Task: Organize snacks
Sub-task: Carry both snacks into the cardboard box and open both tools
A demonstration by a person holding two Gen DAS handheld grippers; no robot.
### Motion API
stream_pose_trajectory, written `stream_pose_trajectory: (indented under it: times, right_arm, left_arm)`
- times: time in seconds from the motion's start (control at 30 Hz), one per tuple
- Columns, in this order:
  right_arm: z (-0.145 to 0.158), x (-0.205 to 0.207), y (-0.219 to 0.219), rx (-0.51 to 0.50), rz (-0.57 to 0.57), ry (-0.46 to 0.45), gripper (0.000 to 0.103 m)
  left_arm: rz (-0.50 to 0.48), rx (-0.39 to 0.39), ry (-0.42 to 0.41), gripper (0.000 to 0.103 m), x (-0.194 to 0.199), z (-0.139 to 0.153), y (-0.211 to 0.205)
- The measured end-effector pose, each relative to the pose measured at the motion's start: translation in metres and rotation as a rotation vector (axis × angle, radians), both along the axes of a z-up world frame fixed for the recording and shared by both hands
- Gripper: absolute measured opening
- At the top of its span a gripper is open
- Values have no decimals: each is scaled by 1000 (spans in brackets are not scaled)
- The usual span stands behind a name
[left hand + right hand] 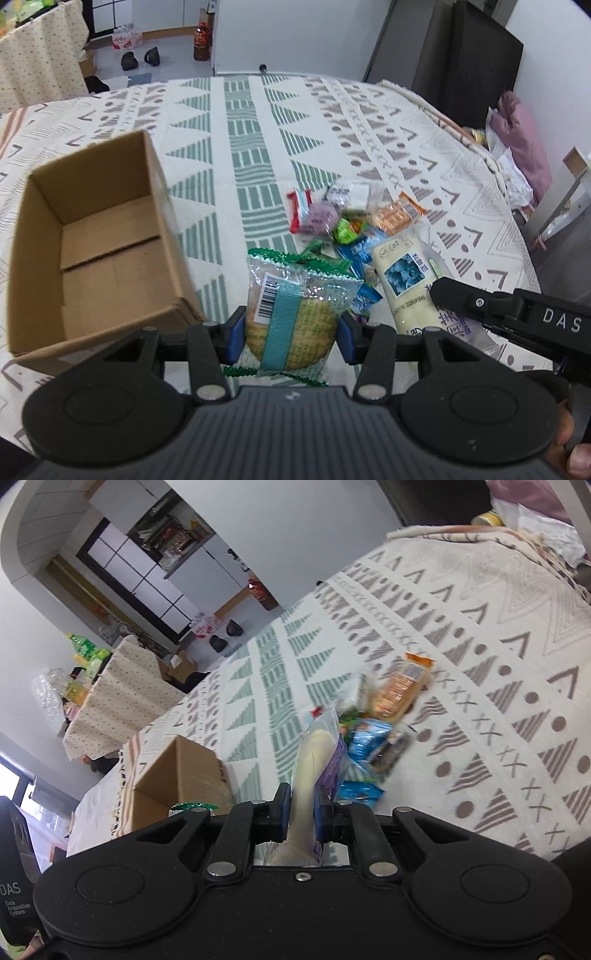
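My left gripper [291, 332] is shut on a clear green-edged cracker packet [295, 306], held above the patterned tablecloth. An open, empty cardboard box [99, 251] sits just to its left. My right gripper [301, 816] is shut on a long cream-coloured snack pack [314, 760]; the same cream pack [406, 273] shows in the left wrist view with the right gripper's black body [517, 314] on its near end. Behind both lies a pile of small snack packets [351, 218], with an orange cracker pack [400, 690] at its far edge.
The box [181, 775] also appears at the lower left of the right wrist view, near the table's edge. A dark cabinet [461, 55] stands beyond the table's far right. A second cloth-covered table [122, 690] with bottles stands across the room.
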State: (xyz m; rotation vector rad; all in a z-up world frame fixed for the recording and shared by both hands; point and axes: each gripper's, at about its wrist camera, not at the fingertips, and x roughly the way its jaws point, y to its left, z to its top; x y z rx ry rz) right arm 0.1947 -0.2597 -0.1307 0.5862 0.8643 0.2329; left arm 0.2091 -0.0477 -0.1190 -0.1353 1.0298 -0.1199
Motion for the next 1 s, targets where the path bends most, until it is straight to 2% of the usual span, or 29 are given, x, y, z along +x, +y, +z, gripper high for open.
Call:
stream_pose_trajectory:
  times: [0.43, 1.0]
  right_arm:
    - [31, 4, 46, 22, 63, -49, 13]
    - [39, 24, 122, 19, 172, -67, 13]
  left_arm:
    - [86, -10, -63, 48, -10, 33, 49]
    - [230, -30, -73, 48, -17, 33, 129]
